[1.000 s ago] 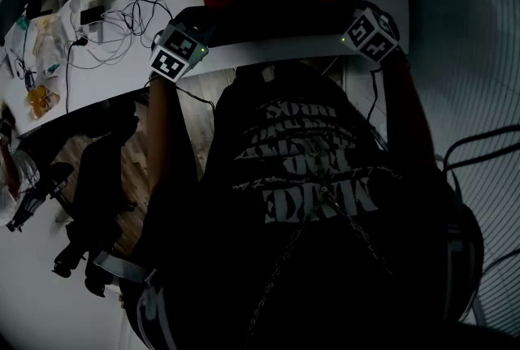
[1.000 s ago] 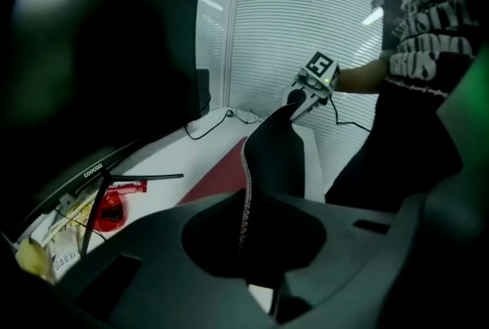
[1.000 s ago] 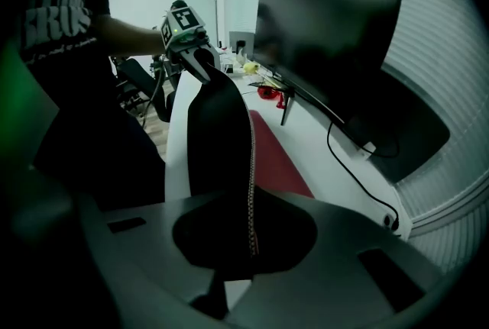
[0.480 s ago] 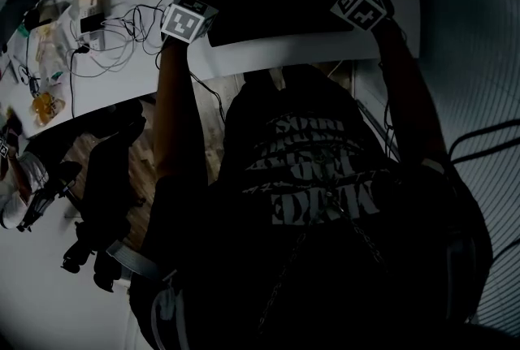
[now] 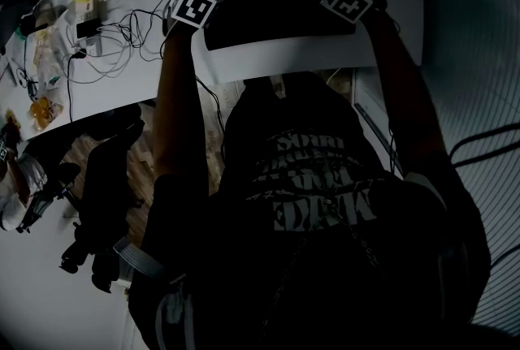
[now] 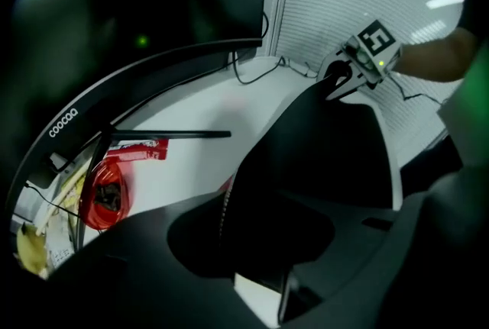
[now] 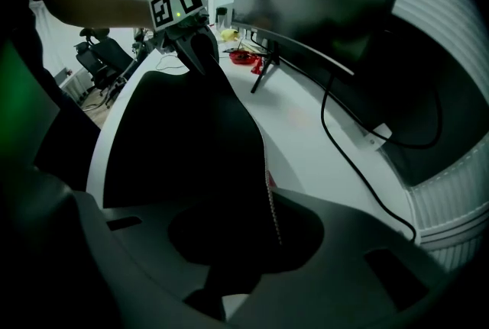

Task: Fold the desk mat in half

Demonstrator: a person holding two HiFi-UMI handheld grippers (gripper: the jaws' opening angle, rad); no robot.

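The long white counter point(image 5: 268, 60) runs across the head view, and a curved black monitor point(image 6: 114, 37) stands along its far side. The black rectangular desk mat point(image 5: 268, 3) lies on the counter in front of the person, doubled over. Its stitched far edge stretches between the 2 tools, and a sliver of red shows beneath it in both gripper views. The left hand-held gripper point(image 7: 201, 60) sits at the mat's far left corner and the right hand-held gripper point(image 6: 334, 83) at its far right corner, both tilted steeply down. The jaws of each have just been opening and now stand apart, with the mat's edge lying between them. Left of the mat lie a tangle of black and white cables point(image 5: 114, 32) and a round red packet point(image 6: 103, 194).
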